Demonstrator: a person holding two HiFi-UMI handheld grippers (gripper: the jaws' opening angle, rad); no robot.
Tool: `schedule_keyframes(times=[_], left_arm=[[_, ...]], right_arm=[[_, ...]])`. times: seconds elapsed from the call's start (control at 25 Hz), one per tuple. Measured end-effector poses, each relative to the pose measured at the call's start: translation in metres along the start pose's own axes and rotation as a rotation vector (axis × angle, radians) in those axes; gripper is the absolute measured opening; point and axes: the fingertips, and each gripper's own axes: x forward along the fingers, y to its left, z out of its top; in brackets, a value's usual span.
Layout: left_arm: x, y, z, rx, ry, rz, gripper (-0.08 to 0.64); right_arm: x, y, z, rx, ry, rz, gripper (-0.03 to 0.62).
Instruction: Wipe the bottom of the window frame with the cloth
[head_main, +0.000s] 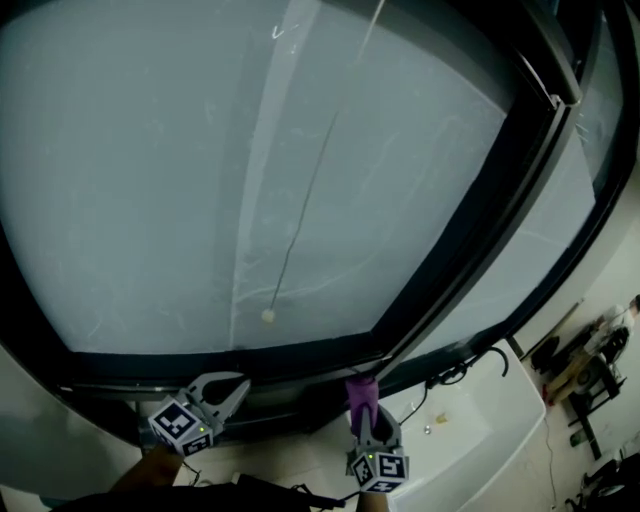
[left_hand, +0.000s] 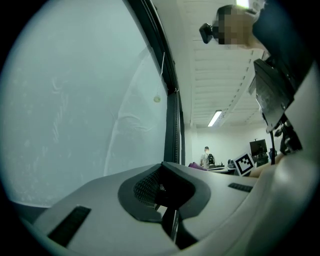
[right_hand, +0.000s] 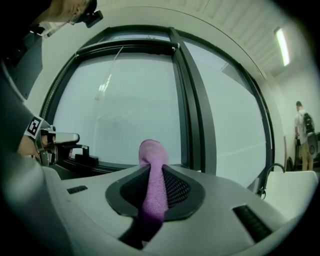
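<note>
A dark bottom window frame (head_main: 200, 365) runs below the big frosted pane (head_main: 220, 180). My right gripper (head_main: 366, 420) is shut on a folded purple cloth (head_main: 361, 395), whose end sticks out past the jaws just short of the frame, near the foot of the mullion. In the right gripper view the cloth (right_hand: 152, 172) rises between the pads, with the frame (right_hand: 100, 162) behind it. My left gripper (head_main: 232, 388) hovers at the frame to the left, jaws together and empty. In its own view the left gripper (left_hand: 165, 195) points along the pane.
A dark mullion (head_main: 480, 230) slants up to the right. A blind cord with a bead (head_main: 268, 315) hangs against the glass. A white sill (head_main: 470, 420) carries a black cable (head_main: 470, 368). Gear (head_main: 590, 370) lies on the floor at right. A person (right_hand: 302, 130) stands far off.
</note>
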Motion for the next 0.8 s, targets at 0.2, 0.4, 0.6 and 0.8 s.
schedule_keyframes(times=[0.2, 0.4, 0.6, 0.8], left_arm=[[0.001, -0.004, -0.002, -0.001, 0.058, -0.033, 0.002], [0.001, -0.005, 0.0, 0.024, 0.057, -0.012, 0.002], [0.001, -0.004, 0.001, 0.034, 0.04, -0.025, 0.002], [0.001, -0.006, 0.0, 0.016, 0.056, -0.023, 0.002]], right_arm=[[-0.002, 0.026, 0.008, -0.02, -0.03, 0.044, 0.067], [-0.003, 0.026, 0.005, -0.015, -0.03, 0.054, 0.067], [-0.004, 0.025, 0.004, 0.01, -0.038, 0.038, 0.067], [0.0, 0.029, 0.003, -0.058, -0.024, 0.047, 0.067]])
